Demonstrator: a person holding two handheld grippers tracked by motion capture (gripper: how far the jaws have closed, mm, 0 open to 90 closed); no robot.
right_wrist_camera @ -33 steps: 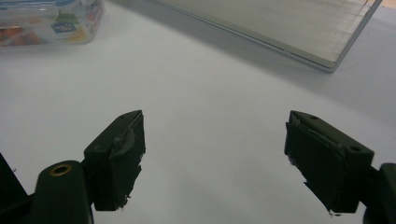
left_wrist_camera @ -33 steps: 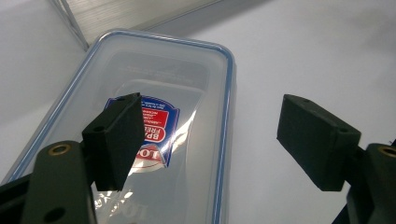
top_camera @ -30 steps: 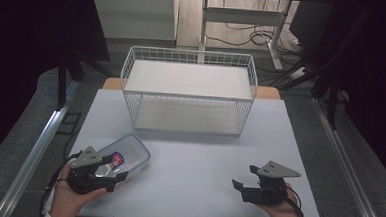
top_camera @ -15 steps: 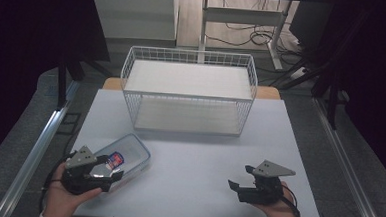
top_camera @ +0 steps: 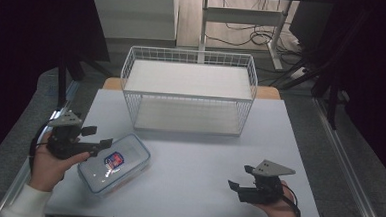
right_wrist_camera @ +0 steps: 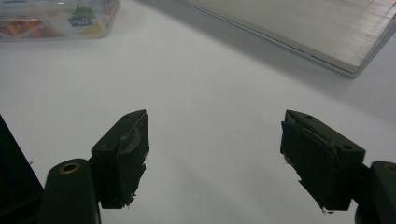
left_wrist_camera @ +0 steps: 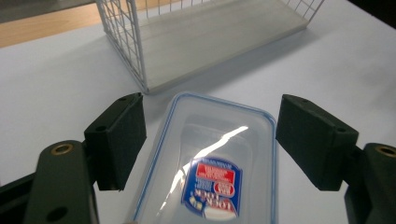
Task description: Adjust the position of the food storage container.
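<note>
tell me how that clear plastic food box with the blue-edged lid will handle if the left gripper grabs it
The clear plastic food box with the blue-edged lid looks rigid, so it should hold its shape. Its glossy lid may slip between pads. Low and flat on the white table, it should slide, not tip.

The label on the plastic container (left_wrist_camera: 212, 184) is too blurry to read, and the bottom frame edge chops off the container's near end.
</note>
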